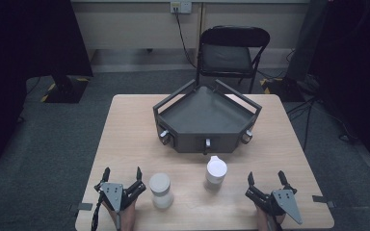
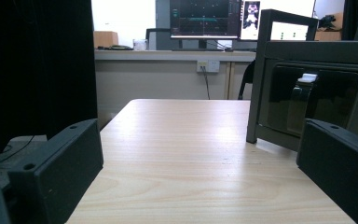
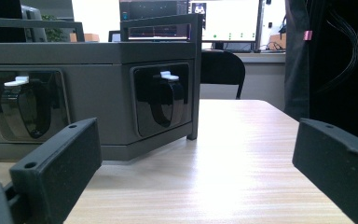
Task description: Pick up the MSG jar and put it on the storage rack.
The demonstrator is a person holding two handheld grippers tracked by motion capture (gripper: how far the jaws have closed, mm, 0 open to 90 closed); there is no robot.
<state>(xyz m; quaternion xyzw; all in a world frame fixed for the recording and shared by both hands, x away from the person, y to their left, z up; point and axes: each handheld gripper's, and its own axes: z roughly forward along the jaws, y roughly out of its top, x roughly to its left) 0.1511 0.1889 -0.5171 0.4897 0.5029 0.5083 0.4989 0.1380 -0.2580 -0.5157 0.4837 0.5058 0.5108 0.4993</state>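
Note:
A dark grey angular tray unit (image 1: 205,115) stands at the middle back of the wooden table (image 1: 125,134), with three small knobbed taps on its front faces. Before it stand a white hourglass-shaped cup (image 1: 161,190) and a white lidded bottle (image 1: 216,172). My left gripper (image 1: 122,174) rests at the near left edge, open, just left of the cup. At the near right, my right gripper (image 1: 266,177) is open too, right of the bottle. The left gripper view has open jaws (image 2: 200,140) facing one corner of the unit (image 2: 307,51). From the right gripper (image 3: 196,140), two recessed taps (image 3: 168,95) show.
A black folding chair (image 1: 231,53) stands behind the table, below a wall socket (image 1: 180,6) with a cable. Dark curtains and stands flank the carpeted floor. Bare tabletop lies left and right of the tray unit. Monitors (image 2: 205,18) sit on a far desk.

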